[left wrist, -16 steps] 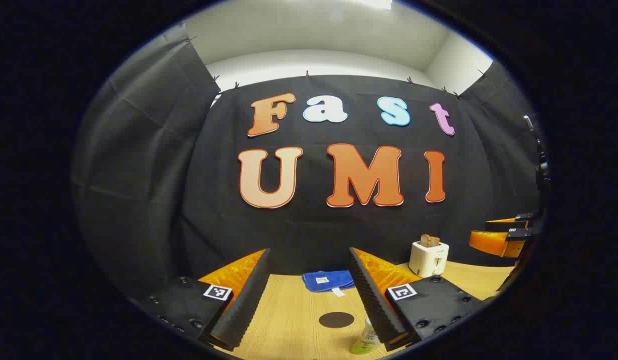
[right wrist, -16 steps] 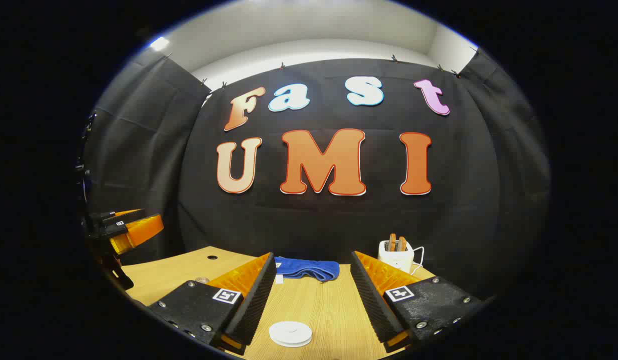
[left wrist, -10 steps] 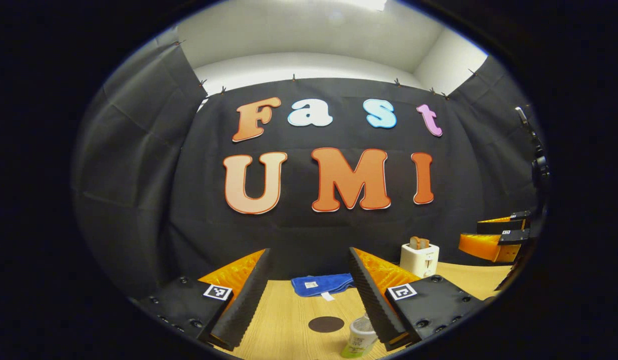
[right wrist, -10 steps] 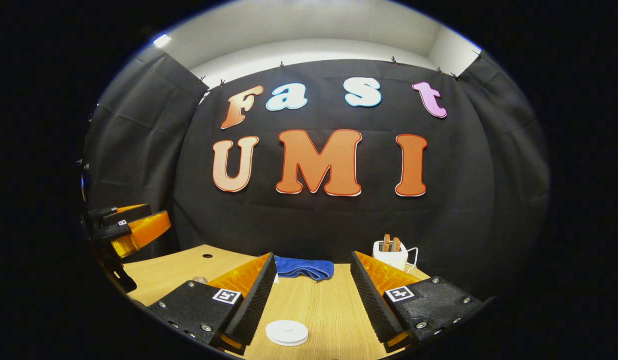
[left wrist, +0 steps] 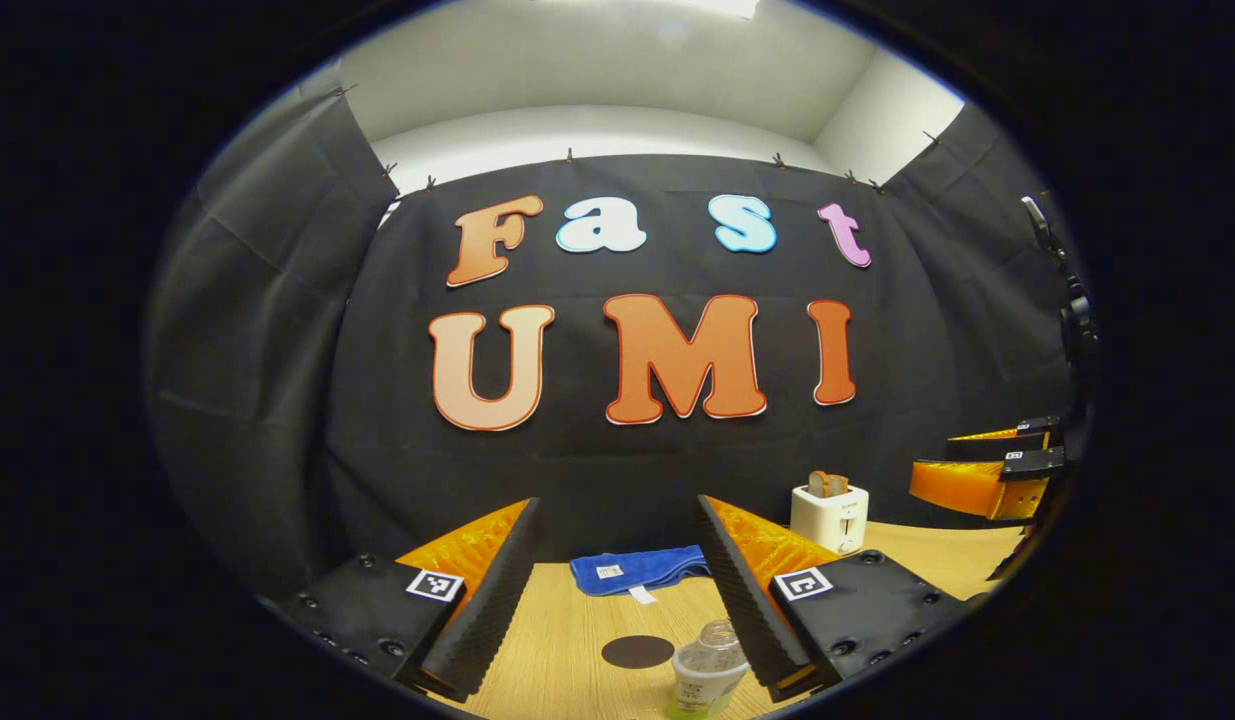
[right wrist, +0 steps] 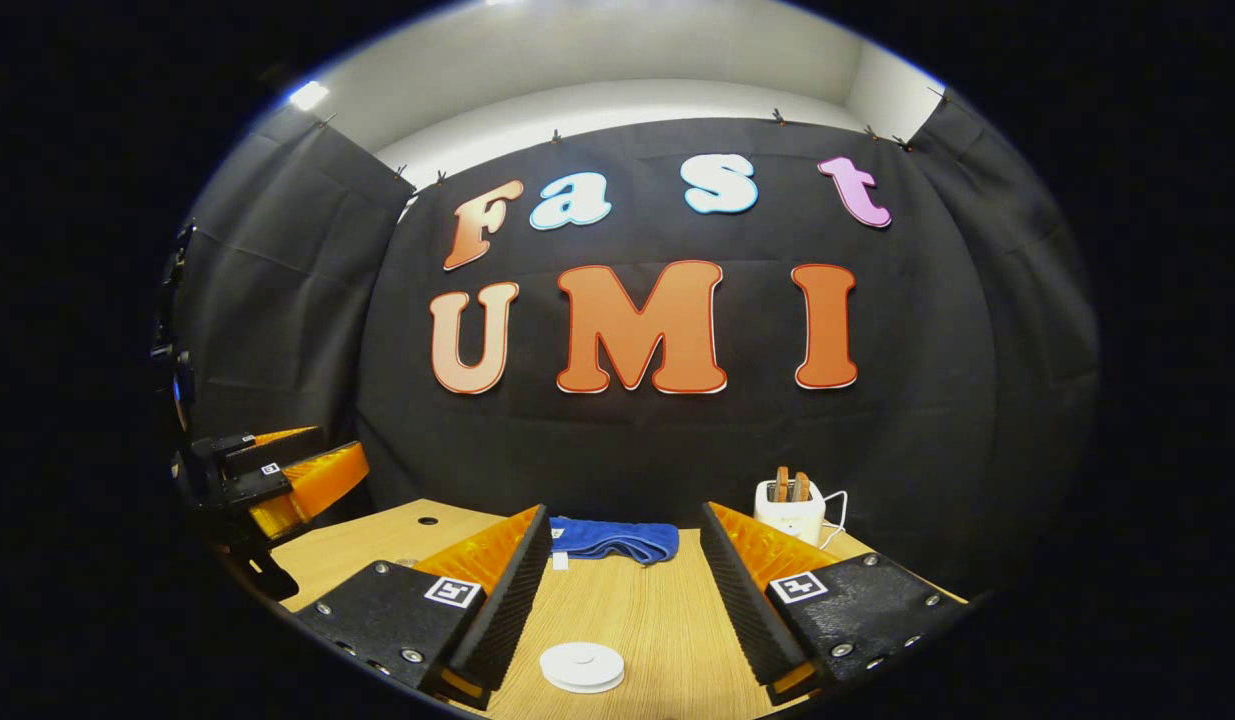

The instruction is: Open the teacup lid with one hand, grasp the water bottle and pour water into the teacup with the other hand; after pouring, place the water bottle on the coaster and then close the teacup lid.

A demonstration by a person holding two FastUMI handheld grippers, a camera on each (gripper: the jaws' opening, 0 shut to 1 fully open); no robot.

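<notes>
Both still up in the air here, nothing grabbed yet. Left hand-held gripper point(left wrist: 617, 590) spread wide, fingers point(left wrist: 477, 610) empty, hanging over the wooden surface point(left wrist: 567, 640). Water bottle point(left wrist: 709, 672) standing low in the left gripper view, just beside the inner edge of the right-side finger — touching or not, hard to call from this angle. Dark round coaster point(left wrist: 637, 652) lying flat on the surface just next to the bottle.

Right hand-held gripper point(right wrist: 622, 590) likewise spread, nothing between the pads. Low white round thing point(right wrist: 581, 666) below and between the fingers in the right gripper view — probably the teacup lid seen from above, cup body mostly hidden under it.

Handling guesses: bottle looks like thin clear plastic with a label wrap, so light, a bit squashy and likely slick on the bare plastic. Best taken around the mid-body on the label, squarely between the ribbed pads, firm but not crushing; too high and the neck slips, too low and it tips when poured. Lid looks like hard ceramic, smooth and chippy — better pinched by the centre knob or across the rim and lifted straight up, no dragging.

Blue cloth point(left wrist: 632, 570) and toaster point(left wrist: 828, 517) at the back of the surface, well apart from all this.
</notes>
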